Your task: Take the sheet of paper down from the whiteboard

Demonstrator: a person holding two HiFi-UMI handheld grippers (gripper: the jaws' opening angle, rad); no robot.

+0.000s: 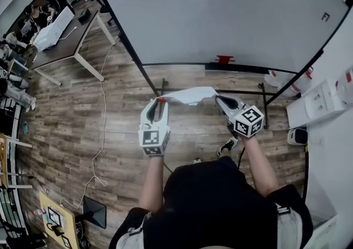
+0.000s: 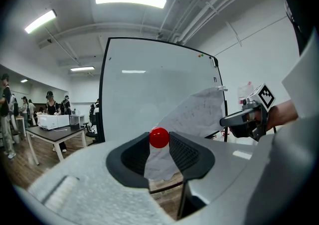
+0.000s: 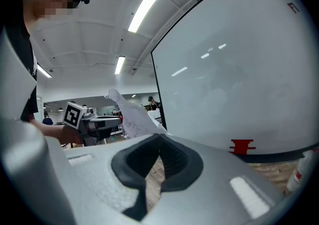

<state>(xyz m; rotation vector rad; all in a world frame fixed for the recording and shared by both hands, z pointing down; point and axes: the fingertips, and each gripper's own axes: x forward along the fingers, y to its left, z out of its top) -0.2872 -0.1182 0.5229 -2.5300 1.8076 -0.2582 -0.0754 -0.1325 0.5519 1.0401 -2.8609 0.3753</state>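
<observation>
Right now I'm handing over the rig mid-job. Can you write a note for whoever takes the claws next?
Left claw: shut on one end of the sheet, with a red ball, likely a magnet, at its tips.
Right claw: shut on the other end of the sheet.
Sheet: off the whiteboard, slung between the two claws in front of it.
Done: the sheet is down from the board.
Left: probably only to set the sheet and the red ball down somewhere. No drop spot is evident.
</observation>
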